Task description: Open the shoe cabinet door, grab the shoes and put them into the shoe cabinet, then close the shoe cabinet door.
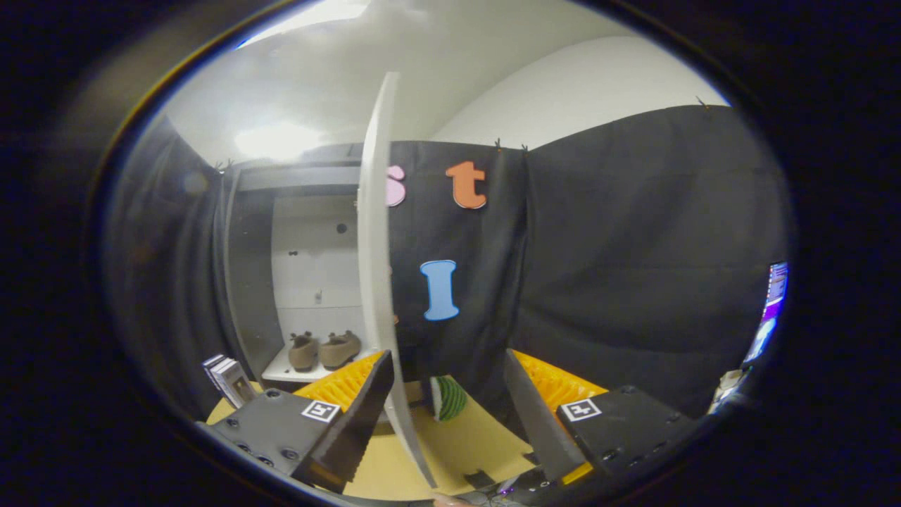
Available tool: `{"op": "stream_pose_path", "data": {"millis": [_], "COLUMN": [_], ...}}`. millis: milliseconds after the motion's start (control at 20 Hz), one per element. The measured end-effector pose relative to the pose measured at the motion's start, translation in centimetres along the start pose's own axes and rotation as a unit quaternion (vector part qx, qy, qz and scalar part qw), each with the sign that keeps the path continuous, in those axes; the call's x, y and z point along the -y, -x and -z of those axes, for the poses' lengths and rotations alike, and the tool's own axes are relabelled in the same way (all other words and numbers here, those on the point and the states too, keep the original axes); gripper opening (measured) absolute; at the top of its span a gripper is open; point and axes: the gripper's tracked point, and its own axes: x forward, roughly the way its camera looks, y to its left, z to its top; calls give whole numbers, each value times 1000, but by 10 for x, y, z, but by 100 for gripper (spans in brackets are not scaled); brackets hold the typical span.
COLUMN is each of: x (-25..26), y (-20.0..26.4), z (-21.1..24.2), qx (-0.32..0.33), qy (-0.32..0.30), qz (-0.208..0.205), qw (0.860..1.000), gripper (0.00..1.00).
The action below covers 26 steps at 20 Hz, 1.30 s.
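Shoes: we see a brown pair side by side on the cabinet's bottom shelf, toes toward us, at about ten o'clock from the fingertips and well beyond them.
Shoe cabinet: we see its pale interior standing open, dark side wall at its nine o'clock, back panel with a few small holes.
Cabinet door: we see the white door swung out edge-on toward us, running from twelve o'clock down to six o'clock, its lower edge passing between the two fingers, just beside the left one.
Gripper: we see the claw released, fingers spread wide; whether the left fingertip touches the door we cannot tell, and the right finger stands apart from it.
Shelf: we see the white bottom board under the shoes, just beyond the left finger.
Floor: we see a tan surface beneath and between the fingers.
Striped object: we see a green-and-white striped thing on the floor just ahead, between the fingers, at the door's three o'clock.
Small box: we see a dark-and-white box at the left finger's ten o'clock, beside the cabinet's foot.
Screen: we see a lit edge far out at three o'clock.
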Motion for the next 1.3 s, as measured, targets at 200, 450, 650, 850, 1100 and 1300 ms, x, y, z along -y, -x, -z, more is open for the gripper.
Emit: {"op": "stream_pose_path", "data": {"millis": [200,450,650,850,1100,1300], "x": [36,19,-8,-24,-35,-64], "y": [-44,-101,-126,-129,-124,-109], "z": [-2,14,24,24,30,30], "qx": [16,-2,-15,-9,-19,-19], "qy": [-8,-23,-34,-28,-49,-48], "qz": [-34,-110,-166,-198,-212,-230], "qw": [999,994,985,980,976,972], "gripper": [96,95,96,94,93,93]}}
